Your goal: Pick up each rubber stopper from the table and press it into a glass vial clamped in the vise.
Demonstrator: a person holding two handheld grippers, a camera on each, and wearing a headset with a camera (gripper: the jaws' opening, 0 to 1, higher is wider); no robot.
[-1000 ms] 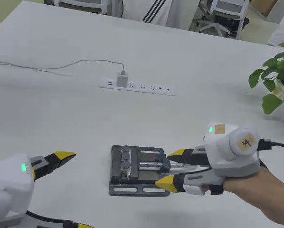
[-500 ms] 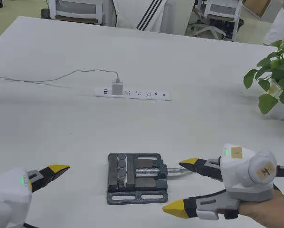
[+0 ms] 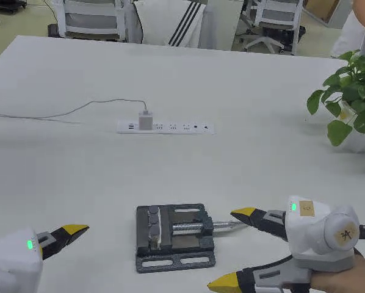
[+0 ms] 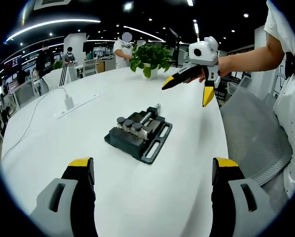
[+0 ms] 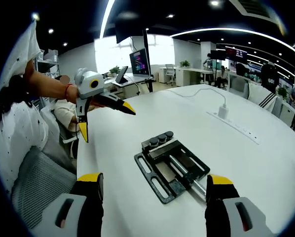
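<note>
Facing left gripper [image 4: 153,163]: three dark-topped vials [image 4: 132,123]

Evenly bright under long white ceiling strip lights [image 4: 54,22]; faint shadows on white matte tabletop [image 3: 262,91]; fisheye edges bent, perhaps soft.

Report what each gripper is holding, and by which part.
Nothing is held. The left gripper and the right gripper both have open, empty jaws, apart from the vise.

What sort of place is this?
Probably an open-plan office: a large white table with a power strip and a potted plant, swivel chairs behind it, and a monitor farther off.
</note>
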